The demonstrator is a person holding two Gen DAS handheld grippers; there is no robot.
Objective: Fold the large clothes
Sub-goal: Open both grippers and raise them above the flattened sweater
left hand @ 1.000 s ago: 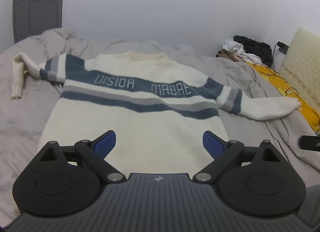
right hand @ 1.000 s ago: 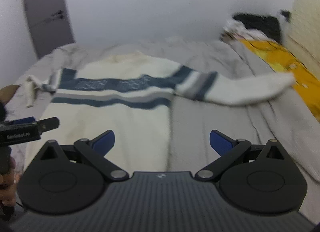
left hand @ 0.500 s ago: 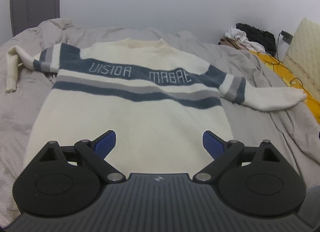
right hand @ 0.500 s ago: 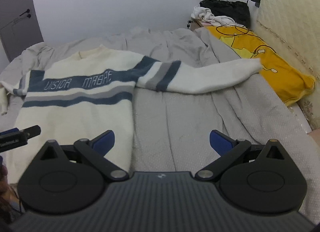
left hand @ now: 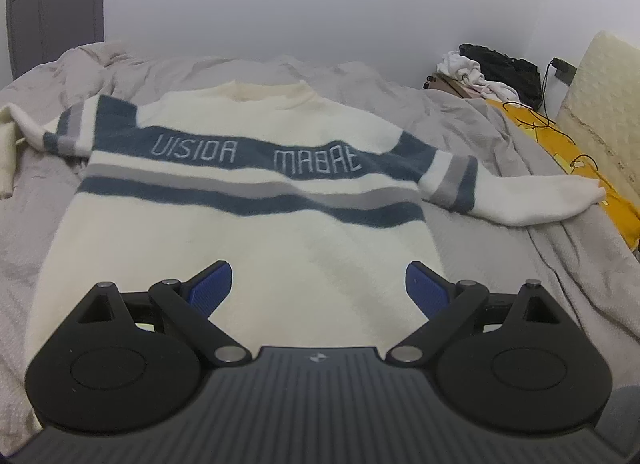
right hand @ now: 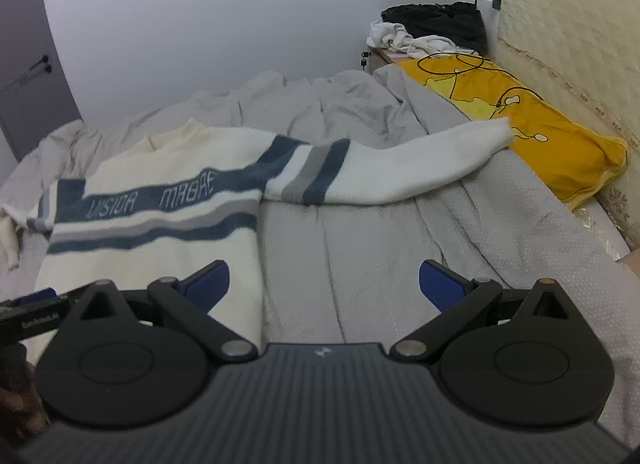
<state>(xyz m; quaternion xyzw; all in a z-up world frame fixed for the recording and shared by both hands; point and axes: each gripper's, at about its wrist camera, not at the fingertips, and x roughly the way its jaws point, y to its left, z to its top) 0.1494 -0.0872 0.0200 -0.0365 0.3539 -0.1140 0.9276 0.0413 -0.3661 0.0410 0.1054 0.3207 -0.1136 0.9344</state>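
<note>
We saw a cream sweater with blue and grey stripes lying flat, front up, on a grey bedspread, its collar toward the far wall. One sleeve stretched out to the right, its cuff reaching a yellow pillow; the other sleeve lay bunched at the left edge. We held the left gripper above the sweater's lower hem, its blue-padded fingers spread wide with nothing between them. We held the right gripper over the bedspread just beside the sweater's right edge, its fingers likewise spread and empty. A heap of black and white clothes sat in the far corner near a quilted headboard.
</note>
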